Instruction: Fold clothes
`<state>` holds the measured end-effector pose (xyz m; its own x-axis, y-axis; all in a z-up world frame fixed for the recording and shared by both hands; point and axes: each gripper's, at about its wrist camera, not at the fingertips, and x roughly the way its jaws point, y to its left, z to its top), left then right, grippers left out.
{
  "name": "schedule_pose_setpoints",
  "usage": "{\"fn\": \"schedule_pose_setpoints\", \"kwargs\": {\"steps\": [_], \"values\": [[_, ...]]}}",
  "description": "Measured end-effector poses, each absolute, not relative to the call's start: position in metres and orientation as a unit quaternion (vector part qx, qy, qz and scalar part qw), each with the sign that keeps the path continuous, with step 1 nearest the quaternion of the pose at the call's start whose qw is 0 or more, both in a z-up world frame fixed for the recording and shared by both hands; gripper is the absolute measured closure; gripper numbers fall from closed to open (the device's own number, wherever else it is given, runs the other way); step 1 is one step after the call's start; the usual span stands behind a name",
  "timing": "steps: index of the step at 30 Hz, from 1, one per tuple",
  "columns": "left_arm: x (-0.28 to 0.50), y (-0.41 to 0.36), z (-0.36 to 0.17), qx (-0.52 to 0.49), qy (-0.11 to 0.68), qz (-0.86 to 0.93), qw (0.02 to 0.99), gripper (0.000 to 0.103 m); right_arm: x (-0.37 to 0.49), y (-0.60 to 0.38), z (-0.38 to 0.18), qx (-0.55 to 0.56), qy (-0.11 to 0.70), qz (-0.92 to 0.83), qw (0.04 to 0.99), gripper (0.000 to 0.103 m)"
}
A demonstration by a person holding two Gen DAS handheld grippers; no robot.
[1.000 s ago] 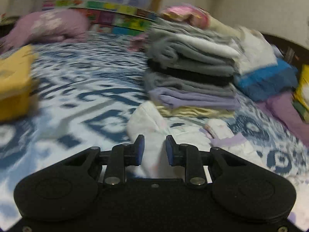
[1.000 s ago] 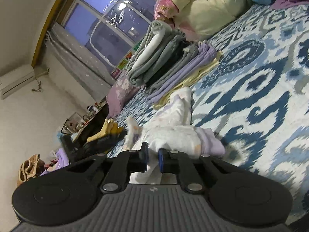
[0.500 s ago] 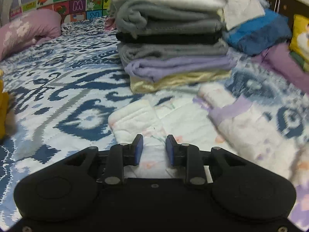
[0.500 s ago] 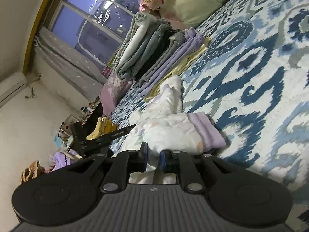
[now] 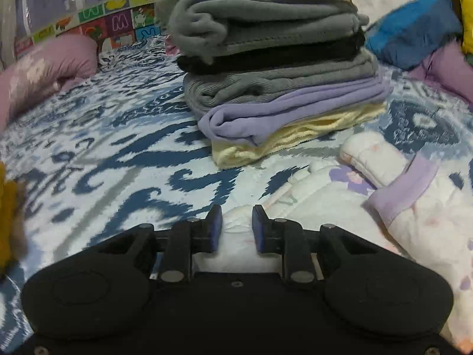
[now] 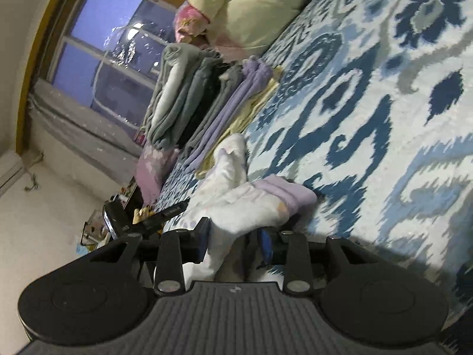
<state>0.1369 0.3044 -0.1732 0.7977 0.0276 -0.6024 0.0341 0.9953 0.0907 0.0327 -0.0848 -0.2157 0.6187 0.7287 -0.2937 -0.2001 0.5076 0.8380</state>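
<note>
A white quilted garment with purple cuffs lies crumpled on the blue-patterned bedspread, just in front of a tall stack of folded clothes. My left gripper is open, its blue-padded fingers straddling the garment's near left edge. In the right wrist view the same garment rises between the fingers of my right gripper, which is open around a fold of it. The stack of folded clothes stands beyond it.
A pink pillow and a colourful alphabet mat lie at the far left. A blue and purple clothes heap is at the right. A yellow item sits at the left edge. A cream duvet lies by the window.
My left gripper moved forward and low toward the stack and over the garment's edge. My right gripper, nearly shut before, has opened wider with the garment's fold between its fingers.
</note>
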Motion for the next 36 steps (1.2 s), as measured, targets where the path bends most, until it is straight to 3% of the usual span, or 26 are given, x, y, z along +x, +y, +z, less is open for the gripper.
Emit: {"fn": "schedule_pose_setpoints", "kwargs": {"steps": [10,15,19,21,22,23,25,30,32,36], "values": [[0.063,0.288,-0.139,0.006,0.298,-0.014,0.954,0.082,0.036,-0.09,-0.219,0.425,0.32,0.274,0.801,0.062],[0.027,0.279,-0.124,-0.014,0.29,-0.021,0.957,0.082,0.04,-0.097,-0.223,0.455,0.318,0.264,0.789,0.054],[0.02,0.253,-0.163,0.01,0.351,-0.01,0.936,0.082,0.043,-0.097,-0.226,0.463,0.321,0.258,0.785,0.052],[0.004,0.246,-0.158,0.014,0.325,-0.002,0.945,0.081,0.043,-0.095,-0.225,0.454,0.319,0.258,0.791,0.052],[-0.005,0.245,-0.147,0.006,0.313,-0.005,0.95,0.078,0.042,-0.094,-0.224,0.45,0.317,0.258,0.794,0.052],[-0.017,0.246,-0.136,-0.003,0.292,-0.006,0.956,0.066,0.041,-0.095,-0.224,0.448,0.316,0.258,0.795,0.052],[-0.043,0.247,-0.119,-0.025,0.259,-0.014,0.965,0.055,0.041,-0.096,-0.225,0.447,0.314,0.258,0.797,0.052],[-0.111,0.227,-0.115,-0.006,0.226,-0.077,0.971,0.054,0.044,-0.093,-0.223,0.428,0.307,0.256,0.811,0.051],[-0.126,0.212,-0.123,0.026,0.237,-0.111,0.965,0.043,0.045,-0.095,-0.223,0.434,0.305,0.256,0.808,0.051],[-0.143,0.18,-0.152,0.135,0.261,-0.12,0.948,0.038,0.05,-0.103,-0.227,0.469,0.308,0.25,0.79,0.051]]}}
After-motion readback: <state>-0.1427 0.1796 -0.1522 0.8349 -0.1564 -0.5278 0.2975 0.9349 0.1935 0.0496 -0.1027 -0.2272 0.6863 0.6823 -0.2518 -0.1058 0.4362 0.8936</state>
